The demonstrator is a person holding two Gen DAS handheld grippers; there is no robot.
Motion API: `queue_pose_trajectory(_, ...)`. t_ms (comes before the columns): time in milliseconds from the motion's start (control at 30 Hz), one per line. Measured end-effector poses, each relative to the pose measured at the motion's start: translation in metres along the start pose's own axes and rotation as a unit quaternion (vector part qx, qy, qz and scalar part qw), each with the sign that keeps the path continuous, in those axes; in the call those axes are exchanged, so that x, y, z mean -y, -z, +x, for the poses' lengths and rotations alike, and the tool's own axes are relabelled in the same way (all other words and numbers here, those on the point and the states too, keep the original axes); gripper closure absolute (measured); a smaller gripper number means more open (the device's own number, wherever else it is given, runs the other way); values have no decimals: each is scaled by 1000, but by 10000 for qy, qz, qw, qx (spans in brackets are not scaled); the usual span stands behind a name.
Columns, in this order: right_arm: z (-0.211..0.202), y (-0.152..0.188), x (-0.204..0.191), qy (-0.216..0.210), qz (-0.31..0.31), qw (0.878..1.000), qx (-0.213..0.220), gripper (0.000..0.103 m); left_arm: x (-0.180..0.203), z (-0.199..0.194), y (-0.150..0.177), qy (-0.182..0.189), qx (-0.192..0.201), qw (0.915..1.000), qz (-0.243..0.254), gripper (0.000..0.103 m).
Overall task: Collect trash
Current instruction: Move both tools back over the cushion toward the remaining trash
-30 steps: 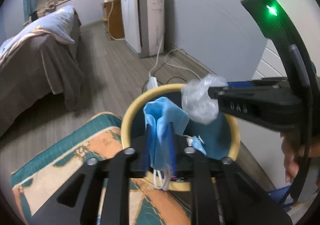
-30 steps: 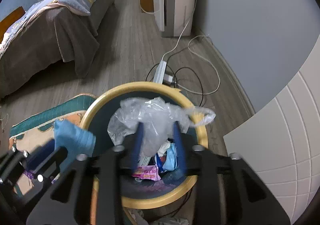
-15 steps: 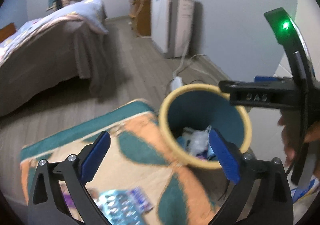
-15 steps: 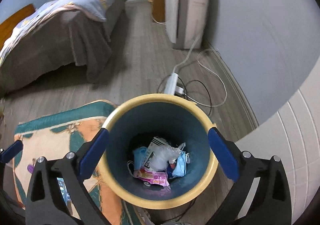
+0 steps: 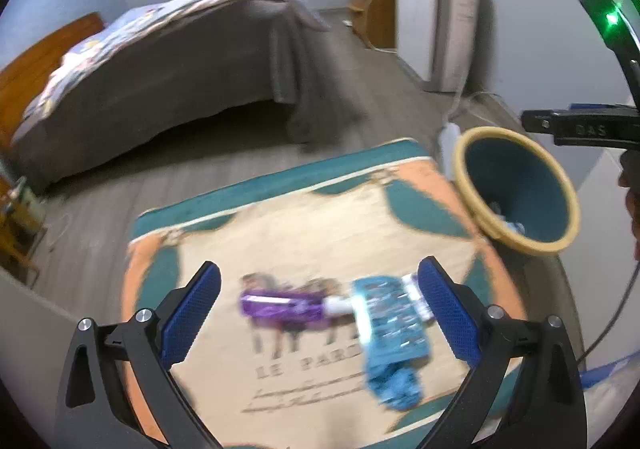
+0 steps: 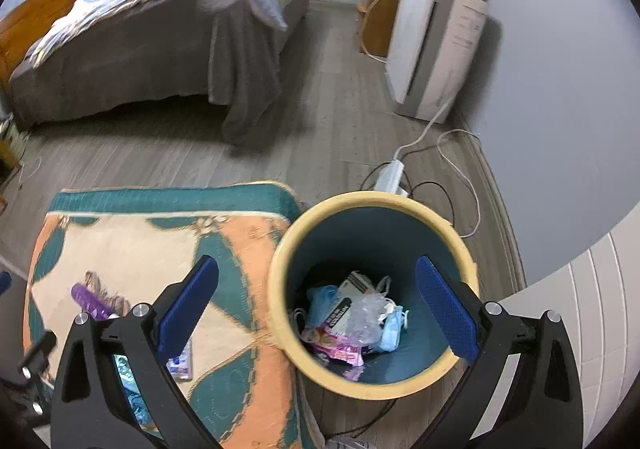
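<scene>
A yellow-rimmed teal trash bin (image 6: pixel 280 261) stands beside the rug, and it also shows in the left wrist view (image 5: pixel 568 201). Inside lie a blue mask (image 6: pixel 390 329), a clear plastic bag (image 6: pixel 366 315) and other wrappers. My right gripper (image 6: pixel 316 305) is open and empty above the bin. My left gripper (image 5: pixel 318 311) is open and empty above the rug, over a purple wrapper (image 5: pixel 282 307) and a blue blister-pack wrapper (image 5: pixel 390 325). The purple wrapper (image 6: pixel 90 301) also shows in the right wrist view.
The patterned rug (image 5: pixel 304 217) covers the floor left of the bin. A bed (image 6: pixel 160 29) stands behind it. A power strip with cables (image 6: pixel 390 175) lies behind the bin, near a white appliance (image 6: pixel 434 45) by the wall.
Both grippers opened and dropped the blue mask and the plastic bag into the bin. My left gripper then swung left over the rug. My right gripper shifted slightly left.
</scene>
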State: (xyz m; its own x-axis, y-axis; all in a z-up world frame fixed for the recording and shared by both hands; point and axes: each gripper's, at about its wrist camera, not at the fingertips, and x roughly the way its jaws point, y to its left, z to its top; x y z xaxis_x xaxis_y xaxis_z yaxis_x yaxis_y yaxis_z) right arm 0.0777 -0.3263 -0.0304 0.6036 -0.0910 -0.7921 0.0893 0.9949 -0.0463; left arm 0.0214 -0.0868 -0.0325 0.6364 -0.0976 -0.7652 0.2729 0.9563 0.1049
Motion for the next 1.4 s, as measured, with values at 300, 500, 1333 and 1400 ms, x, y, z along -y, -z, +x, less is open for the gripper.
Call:
queue_pose_trajectory(300,7,19,-51,-450,-370,9978,-329,6,-46,-6,28,-90,191,9989,-420,5)
queue_pose_trajectory(500,4,31,-73,-581,-148,9973,-425,6,-67,-5,36,-241,229,9981,-516,5)
queue_pose_trajectory(1333,66,107,-195,-691,-859,9805,-1625,26,-113,29,61,-256,-375,9973,-578,5)
queue_pose_trajectory(1400,71,112,-201,-615,-1003,9775,-1749,41,-113,32,62,-215,-403,9974,-550,5)
